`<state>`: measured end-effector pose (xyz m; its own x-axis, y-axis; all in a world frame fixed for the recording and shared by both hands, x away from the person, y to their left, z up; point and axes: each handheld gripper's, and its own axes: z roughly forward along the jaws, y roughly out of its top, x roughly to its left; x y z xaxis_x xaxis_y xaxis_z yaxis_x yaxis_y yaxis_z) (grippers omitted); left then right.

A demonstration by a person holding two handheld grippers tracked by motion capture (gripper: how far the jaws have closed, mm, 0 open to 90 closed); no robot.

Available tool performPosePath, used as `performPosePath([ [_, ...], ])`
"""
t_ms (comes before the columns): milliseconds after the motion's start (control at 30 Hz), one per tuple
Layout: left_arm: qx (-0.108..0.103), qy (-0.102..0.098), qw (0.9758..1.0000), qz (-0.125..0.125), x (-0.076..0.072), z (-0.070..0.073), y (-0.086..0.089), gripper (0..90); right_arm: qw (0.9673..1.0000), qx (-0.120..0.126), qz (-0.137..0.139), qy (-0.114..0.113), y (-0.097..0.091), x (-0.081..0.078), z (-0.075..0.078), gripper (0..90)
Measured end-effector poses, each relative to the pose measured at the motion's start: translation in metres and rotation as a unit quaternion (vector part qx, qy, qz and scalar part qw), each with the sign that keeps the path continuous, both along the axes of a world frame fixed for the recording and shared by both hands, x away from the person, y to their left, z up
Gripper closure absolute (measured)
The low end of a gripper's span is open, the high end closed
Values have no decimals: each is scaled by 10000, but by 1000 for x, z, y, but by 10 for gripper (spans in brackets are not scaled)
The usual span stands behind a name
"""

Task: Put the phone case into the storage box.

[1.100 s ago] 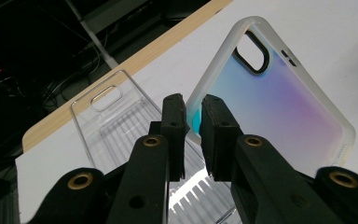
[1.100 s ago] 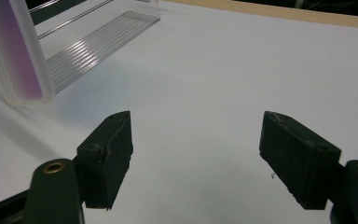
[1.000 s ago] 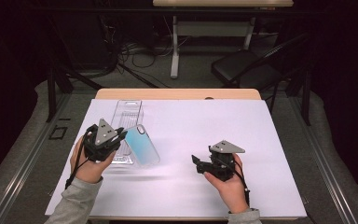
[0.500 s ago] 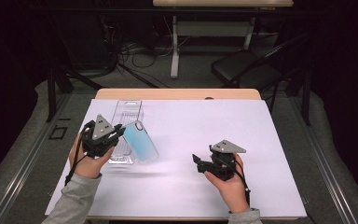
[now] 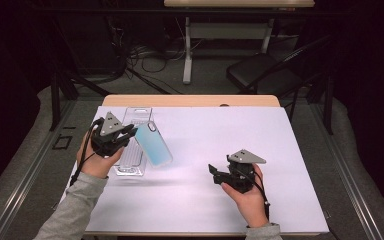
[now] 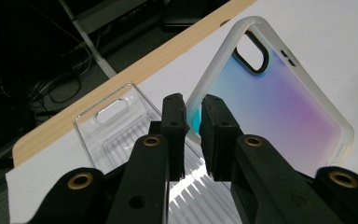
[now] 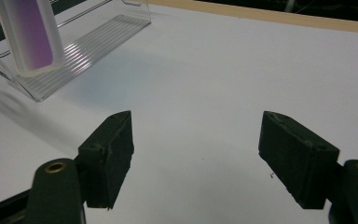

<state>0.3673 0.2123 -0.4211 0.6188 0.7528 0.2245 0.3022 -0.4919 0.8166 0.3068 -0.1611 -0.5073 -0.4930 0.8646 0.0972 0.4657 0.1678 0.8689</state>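
A phone case (image 5: 153,144) with a white rim and blue-to-purple back hangs tilted above the white sheet, camera hole at its far end. My left gripper (image 5: 130,134) is shut on its side rim; in the left gripper view the jaws (image 6: 193,109) pinch the rim of the case (image 6: 279,102). Just left of it lies a clear plastic tray (image 5: 138,114), ribbed inside (image 6: 116,126). My right gripper (image 5: 214,172) rests at the near right, open, with bare sheet between its jaws (image 7: 196,140). The right gripper view shows the case (image 7: 30,32) over the tray (image 7: 88,42).
A white sheet (image 5: 205,130) covers the wooden table, whose far edge (image 5: 190,100) shows as a tan strip. Beyond it on the floor stand a dark chair (image 5: 265,75), a desk leg (image 5: 187,55) and loose cables.
My left hand has carried the phone case a little away from the person and slightly higher, beside the clear tray. The right hand has stayed where it was.
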Motion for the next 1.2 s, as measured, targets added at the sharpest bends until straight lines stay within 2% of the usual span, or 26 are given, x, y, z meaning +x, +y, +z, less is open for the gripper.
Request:
performPosePath([
  [133,61,3,10000,14,9,5,3,806,10000,0,-29,-4,-1,0,0,260],
  [233,16,39,10000,20,16,7,6,806,10000,-2,-31,-12,-1,1,0,261],
  [400,93,-89,9999,-20,25,7,8,805,10000,-4,-30,-8,-1,1,-1,262],
  [733,252,-144,9995,-134,46,11,7,805,10000,-12,-57,2,-2,1,-1,263],
  [867,301,-275,9990,-158,53,16,7,805,10000,-5,-70,11,-1,2,-1,264],
  [1200,577,-430,9973,-135,70,23,4,805,10000,-17,-73,63,-1,2,-2,264],
])
